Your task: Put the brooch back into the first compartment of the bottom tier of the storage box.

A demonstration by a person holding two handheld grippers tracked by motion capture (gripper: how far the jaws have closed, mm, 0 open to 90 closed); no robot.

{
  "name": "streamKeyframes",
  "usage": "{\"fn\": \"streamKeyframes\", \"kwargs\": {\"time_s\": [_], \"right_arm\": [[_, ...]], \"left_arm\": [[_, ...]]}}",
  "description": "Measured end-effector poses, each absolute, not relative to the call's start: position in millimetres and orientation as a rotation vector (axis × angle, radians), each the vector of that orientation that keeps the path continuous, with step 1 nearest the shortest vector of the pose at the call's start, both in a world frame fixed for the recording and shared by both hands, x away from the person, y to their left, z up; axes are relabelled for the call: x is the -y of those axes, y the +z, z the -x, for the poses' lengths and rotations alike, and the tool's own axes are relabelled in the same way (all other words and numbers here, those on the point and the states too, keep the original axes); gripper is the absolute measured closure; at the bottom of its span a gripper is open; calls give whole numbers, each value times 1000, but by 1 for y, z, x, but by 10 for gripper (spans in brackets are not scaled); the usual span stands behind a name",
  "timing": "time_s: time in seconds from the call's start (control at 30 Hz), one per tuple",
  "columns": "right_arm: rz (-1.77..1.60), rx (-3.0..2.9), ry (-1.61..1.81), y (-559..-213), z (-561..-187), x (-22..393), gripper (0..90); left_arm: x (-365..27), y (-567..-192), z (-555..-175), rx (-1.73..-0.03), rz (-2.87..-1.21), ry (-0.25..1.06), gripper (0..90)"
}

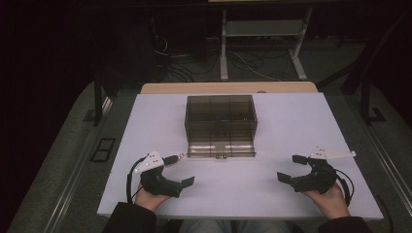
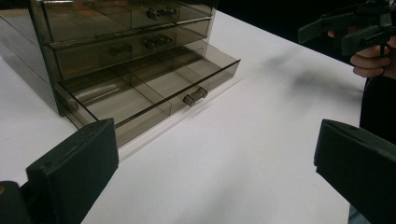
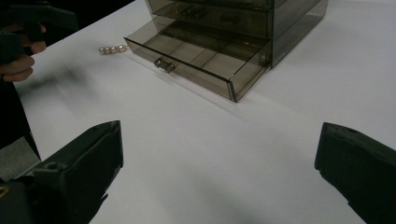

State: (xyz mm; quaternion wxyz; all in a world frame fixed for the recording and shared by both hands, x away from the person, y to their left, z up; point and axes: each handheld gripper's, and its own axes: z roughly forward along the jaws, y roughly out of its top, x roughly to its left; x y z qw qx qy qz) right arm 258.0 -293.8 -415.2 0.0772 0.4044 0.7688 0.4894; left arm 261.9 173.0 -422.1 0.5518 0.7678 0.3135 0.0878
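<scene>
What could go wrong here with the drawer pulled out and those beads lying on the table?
The bottom drawer of the smoked plastic drawer box stands pulled out, so a passing jaw might snag it and drag the box. The small string of beads lies loose beside that drawer; it looks tiny for the wide-open left gripper and could slip. The right gripper is also open.

Two handheld grippers, each matte black with two blocky, flat-faced jaws; the left gripper (image 1: 177,170) carries a pale grey three-cornered plate on top, dotted with small dark marks (possibly screws; too small to tell), and a black cable loops from its left side; the right gripper (image 1: 291,167) bears a similar pale plate with a long point, and a black cable curls at its right; the person wears dark sleeves (image 1: 128,218) and blue trousers (image 1: 209,226) at the near edge.
</scene>
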Motion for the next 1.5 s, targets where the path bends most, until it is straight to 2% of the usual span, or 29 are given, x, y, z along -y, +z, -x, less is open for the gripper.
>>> {"fn": "streamKeyframes", "kwargs": {"time_s": [0.8, 1.5], "right_arm": [[-1222, -2331, 1434, -414, -256, 293, 6], [-1209, -2342, 1420, -414, -252, 294, 6]], "left_arm": [[-171, -420, -259, -752, -1810, 175, 0], [-179, -397, -268, -765, -1937, 180, 0]]}}
